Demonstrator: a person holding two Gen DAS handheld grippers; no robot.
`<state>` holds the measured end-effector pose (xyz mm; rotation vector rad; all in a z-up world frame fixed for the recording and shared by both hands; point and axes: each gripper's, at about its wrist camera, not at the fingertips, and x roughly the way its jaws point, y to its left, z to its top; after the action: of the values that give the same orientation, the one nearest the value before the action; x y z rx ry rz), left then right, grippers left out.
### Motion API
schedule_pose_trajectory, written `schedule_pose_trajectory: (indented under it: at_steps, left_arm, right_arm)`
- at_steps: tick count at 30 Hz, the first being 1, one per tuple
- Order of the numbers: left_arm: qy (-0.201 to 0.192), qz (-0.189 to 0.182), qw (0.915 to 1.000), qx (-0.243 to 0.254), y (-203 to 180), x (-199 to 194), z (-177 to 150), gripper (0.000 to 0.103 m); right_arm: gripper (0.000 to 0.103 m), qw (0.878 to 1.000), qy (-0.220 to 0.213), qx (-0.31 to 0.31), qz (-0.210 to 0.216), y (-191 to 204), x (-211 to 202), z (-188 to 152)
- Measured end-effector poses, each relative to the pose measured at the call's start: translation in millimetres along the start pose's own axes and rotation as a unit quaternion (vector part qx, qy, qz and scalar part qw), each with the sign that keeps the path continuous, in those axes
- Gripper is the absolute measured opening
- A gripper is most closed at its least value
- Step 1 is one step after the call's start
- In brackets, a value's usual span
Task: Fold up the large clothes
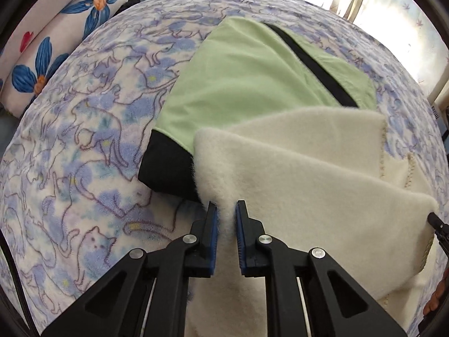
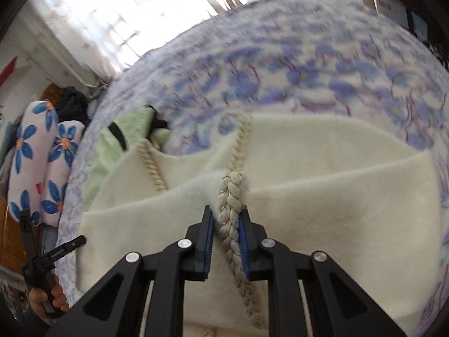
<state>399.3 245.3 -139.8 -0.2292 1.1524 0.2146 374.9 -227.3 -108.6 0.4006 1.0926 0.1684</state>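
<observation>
Left wrist view: we pinch the fluffy cream fleece garment (image 1: 294, 163), lying on the blue cat-print blanket (image 1: 84, 146), with the left gripper (image 1: 226, 210), the right gripper (image 2: 226, 219) clamping its braided trim (image 2: 230, 196); both should lift evenly to keep the fold square.

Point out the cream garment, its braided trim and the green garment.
cream garment (image 1: 294, 168), left wrist view, fuzzy folded panel.
braided trim (image 2: 228, 210), right wrist view, stretch between the right claw's pads.
green garment (image 1: 238, 78), left wrist view, flat middle.

fleece garment (image 1: 308, 168) lying on bed (image 1: 84, 129) | jacket (image 1: 238, 78) lying behind it, partly under | pillows (image 1: 42, 50) sitting beyond bed's left edge
</observation>
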Motion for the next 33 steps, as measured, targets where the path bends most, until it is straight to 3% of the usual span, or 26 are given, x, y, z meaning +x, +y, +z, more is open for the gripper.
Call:
schedule_pose_trajectory:
  at_steps: [2, 6, 8, 10, 12, 17, 23, 28, 30, 33]
  left_arm:
    - [0.005, 0.007, 0.9999, 0.008, -2.0, 6.0, -4.7, 0.012]
    - [0.007, 0.025, 0.9995, 0.018, -1.2, -1.9, -9.8, 0.024]
    - [0.004, 0.053, 0.9984, 0.020, -2.3, -10.4, -13.6, 0.048]
    - [-0.007, 0.088, 0.9960, 0.016, -6.4, -23.3, -20.2, 0.063]
    - [-0.019, 0.087, 0.9959, 0.018, -15.3, -35.9, -31.6, 0.064]
    - [-0.025, 0.028, 0.9984, 0.041, -60.9, -52.7, -72.2, 0.064]
    - [-0.019, -0.024, 0.9985, 0.046, -113.3, -39.5, -105.4, 0.064]
    - [0.012, -0.010, 0.9982, 0.058, -128.5, -12.1, -113.2, 0.064]
    - [0.005, -0.007, 0.9983, 0.058, -122.2, -10.1, -109.8, 0.066]
    - [-0.015, 0.053, 0.9968, 0.057, -103.4, -6.4, -100.7, 0.066]
  right_arm:
    - [0.021, 0.998, 0.044, 0.029, -0.020, -13.0, 19.5, 0.4]
    - [0.023, 0.997, 0.040, 0.052, -0.034, -20.2, 5.7, -3.2]
    - [0.023, 0.998, 0.011, 0.030, -0.047, -14.5, -14.5, -8.6]
    - [0.024, 0.999, -0.011, 0.009, -0.053, -7.3, -29.7, -19.9]
    - [0.024, 0.998, -0.020, -0.019, -0.053, 4.7, -39.7, -33.0]
    - [0.024, 0.995, 0.005, -0.092, -0.031, 45.7, -34.2, -72.8]
    - [0.024, 0.991, 0.023, -0.132, 0.029, 91.1, -9.7, -99.7]
    - [0.024, 0.992, 0.038, -0.121, 0.011, 86.8, 18.4, -94.4]
    - [0.021, 0.993, 0.028, -0.118, -0.002, 73.0, 18.4, -89.4]
    - [0.021, 0.991, -0.004, -0.110, -0.072, 44.8, 9.4, -81.7]
